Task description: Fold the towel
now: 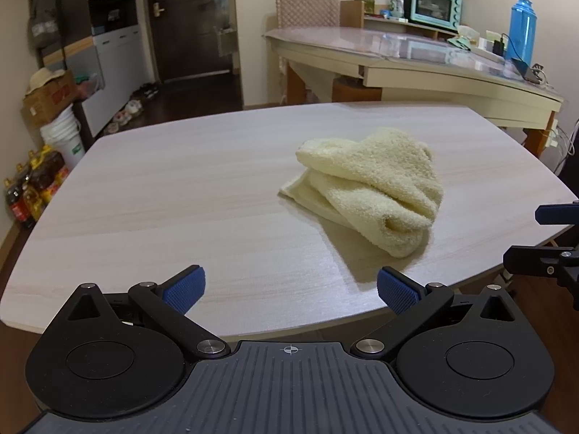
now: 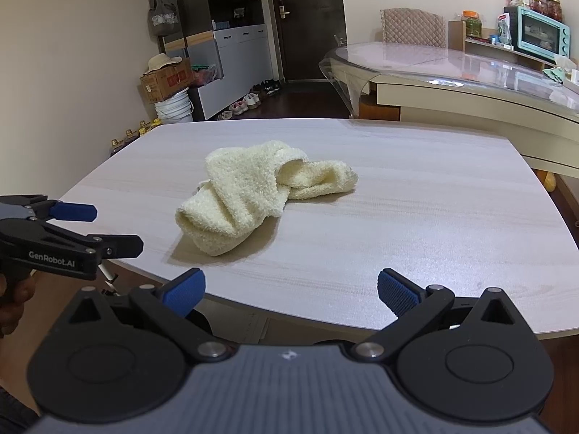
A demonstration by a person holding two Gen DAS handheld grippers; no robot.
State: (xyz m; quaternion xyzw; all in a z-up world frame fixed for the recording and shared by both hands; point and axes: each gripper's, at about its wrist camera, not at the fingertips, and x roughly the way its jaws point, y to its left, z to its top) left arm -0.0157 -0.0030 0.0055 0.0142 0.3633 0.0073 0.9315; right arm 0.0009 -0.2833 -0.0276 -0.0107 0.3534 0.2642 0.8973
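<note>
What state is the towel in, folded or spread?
Neither: the towel lies crumpled in a loose heap on the table, with uneven rolls and overlapping layers. Both grippers are open, clear of it.

Ahead of the left gripper (image 1: pixel 291 289), whose pads (image 1: pixel 188 288) were blue on black arms, lay a cream-yellow terry towel (image 1: pixel 372 188) on a pale wood-grain table (image 1: pixel 181 188).

Ahead of you stands a pale wood-grain table (image 1: pixel 181 188), and behind it a cream dining table (image 1: pixel 452 83) with a glossy clear cover, a quilted chair (image 1: pixel 307 9) at its far side and a mint toaster oven (image 1: pixel 436 3) and blue thermos (image 1: pixel 523 29) along the wall. To your left you have a dark door (image 2: pixel 307 18), a grey and white cabinet (image 2: pixel 239 54), shoes (image 2: pixel 249 103) on the dark floor, a cardboard box (image 2: pixel 166 79) on white buckets (image 2: pixel 175 108), and oil bottles (image 1: pixel 32 184) by the cream wall (image 2: pixel 72 54).
</note>
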